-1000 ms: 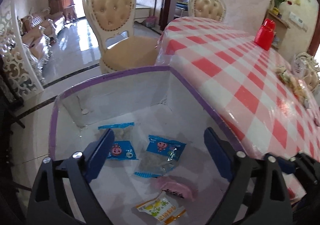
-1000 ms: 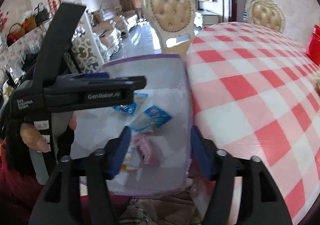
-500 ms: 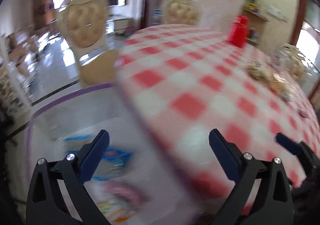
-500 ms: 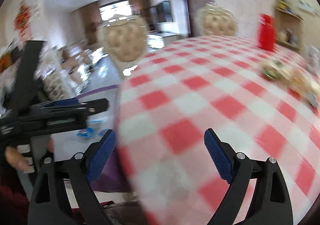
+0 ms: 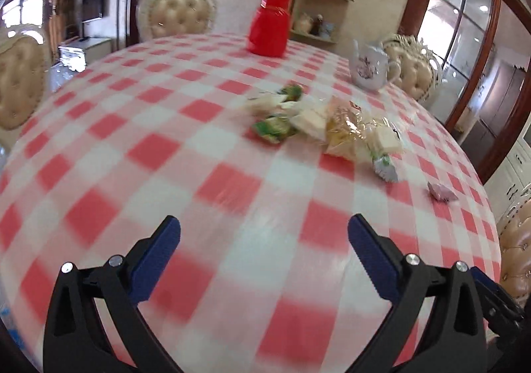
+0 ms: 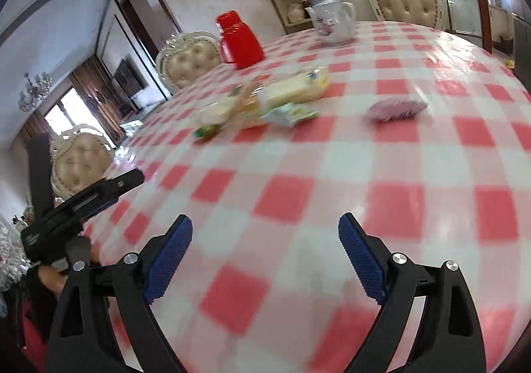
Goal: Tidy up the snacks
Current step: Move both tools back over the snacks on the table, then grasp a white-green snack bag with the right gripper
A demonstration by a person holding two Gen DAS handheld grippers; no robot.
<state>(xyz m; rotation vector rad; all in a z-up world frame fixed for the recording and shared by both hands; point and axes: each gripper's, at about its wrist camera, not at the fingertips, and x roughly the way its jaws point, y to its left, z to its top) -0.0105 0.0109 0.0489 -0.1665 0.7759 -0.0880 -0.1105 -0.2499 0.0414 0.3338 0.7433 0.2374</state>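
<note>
Left gripper (image 5: 264,240): blue-padded jaws spread wide, nothing between them, over bare tablecloth.
Right gripper (image 6: 265,237): jaws likewise wide apart and empty.
Red-and-white checked tablecloth (image 5: 205,154): covers the round table under both.
Heap of wrapped snacks (image 5: 318,124): mid-table, well beyond the jaws; green, yellow and pale packets, blurred, perhaps biscuits.
Pink packet (image 6: 396,109): alone, beside the heap.
Red plastic jug (image 5: 268,28), white flowered teapot (image 5: 370,66): far side.
</note>
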